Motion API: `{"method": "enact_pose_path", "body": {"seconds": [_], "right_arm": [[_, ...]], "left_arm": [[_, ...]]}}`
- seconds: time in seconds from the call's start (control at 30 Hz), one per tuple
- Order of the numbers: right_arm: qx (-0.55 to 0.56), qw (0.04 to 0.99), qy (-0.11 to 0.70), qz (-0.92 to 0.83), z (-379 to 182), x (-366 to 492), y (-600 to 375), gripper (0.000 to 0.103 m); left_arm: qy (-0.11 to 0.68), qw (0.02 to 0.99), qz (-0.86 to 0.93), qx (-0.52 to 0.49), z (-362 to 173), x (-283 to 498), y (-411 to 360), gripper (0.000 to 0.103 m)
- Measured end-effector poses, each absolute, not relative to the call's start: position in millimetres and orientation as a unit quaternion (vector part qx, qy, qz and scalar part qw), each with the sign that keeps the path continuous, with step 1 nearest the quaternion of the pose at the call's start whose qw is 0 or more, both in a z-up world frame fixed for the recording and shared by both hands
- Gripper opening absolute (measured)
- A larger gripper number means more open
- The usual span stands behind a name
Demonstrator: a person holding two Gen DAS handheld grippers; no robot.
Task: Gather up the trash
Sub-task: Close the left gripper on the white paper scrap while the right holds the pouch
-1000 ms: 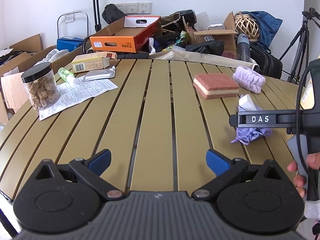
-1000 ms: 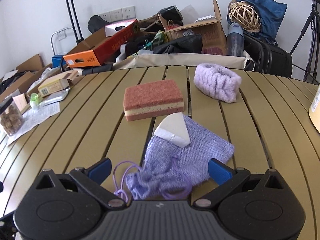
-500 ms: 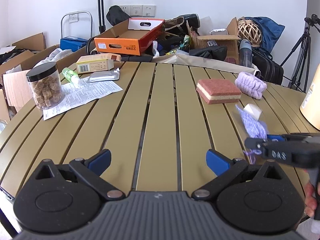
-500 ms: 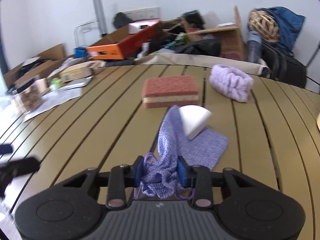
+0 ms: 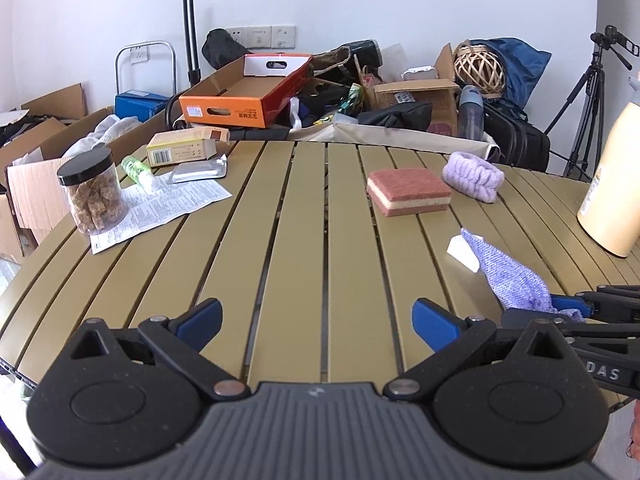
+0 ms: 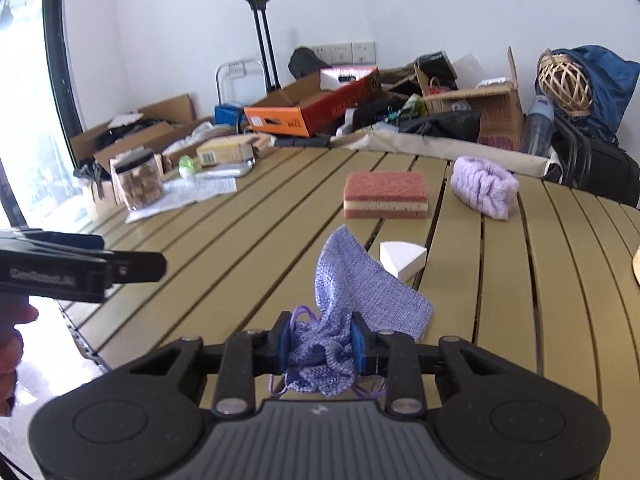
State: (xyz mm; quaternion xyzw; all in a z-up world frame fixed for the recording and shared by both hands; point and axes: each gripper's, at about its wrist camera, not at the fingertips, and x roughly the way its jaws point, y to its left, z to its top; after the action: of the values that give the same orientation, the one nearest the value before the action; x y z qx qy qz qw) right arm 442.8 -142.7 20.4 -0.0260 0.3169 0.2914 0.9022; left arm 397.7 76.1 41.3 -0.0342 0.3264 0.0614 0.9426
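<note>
I've got the right hand-held gripper (image 6: 320,344) clamped on the bunched mouth of the purple knit pouch (image 6: 352,284), jaws closing the last bit with the fabric pinched between the blue pads (image 6: 358,344), drawstring loops hanging under them. The pouch's long axis runs from the pads out toward 12–1 o'clock in the right wrist view, free end sagging toward the desk (image 6: 500,320); whether its far corner is touching the slats or just above them I can't tell. The white wedge-shaped scrap (image 6: 402,262) sits on the desk just beside the pouch's far end, at about 1 o'clock from my right pads, apart from the fabric as far as I can see. That scrap reads as the trash item to me, so the next move turns on it: it's dead ahead of the right gripper but that one is occupied. The left hand-held gripper (image 5: 316,320) has its jaws wide apart with nothing between them, bare slats ahead; from it the pouch (image 5: 508,272) and the scrap (image 5: 462,252) lie at 2 o'clock, near but off to the side, with the right gripper's nose coming in from 3 o'clock. My call: the left is the free one and would need to swing toward 2 o'clock to reach the scrap, or hold the pouch mouth open while the right keeps its pinch. Sponge (image 6: 386,194) and purple fuzzy roll (image 6: 484,188) sit further out at 12–1 o'clock, well apart from both.
</note>
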Motion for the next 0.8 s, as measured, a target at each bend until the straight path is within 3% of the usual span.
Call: {"method": "enact_pose_path", "body": {"seconds": [0.8], "right_arm": [[0.051,0.95,0.249,0.183,23,439,-269,0.028]], "left_arm": [[0.351,0.935,0.043,-0.023,26,485,-27,0.103]]}}
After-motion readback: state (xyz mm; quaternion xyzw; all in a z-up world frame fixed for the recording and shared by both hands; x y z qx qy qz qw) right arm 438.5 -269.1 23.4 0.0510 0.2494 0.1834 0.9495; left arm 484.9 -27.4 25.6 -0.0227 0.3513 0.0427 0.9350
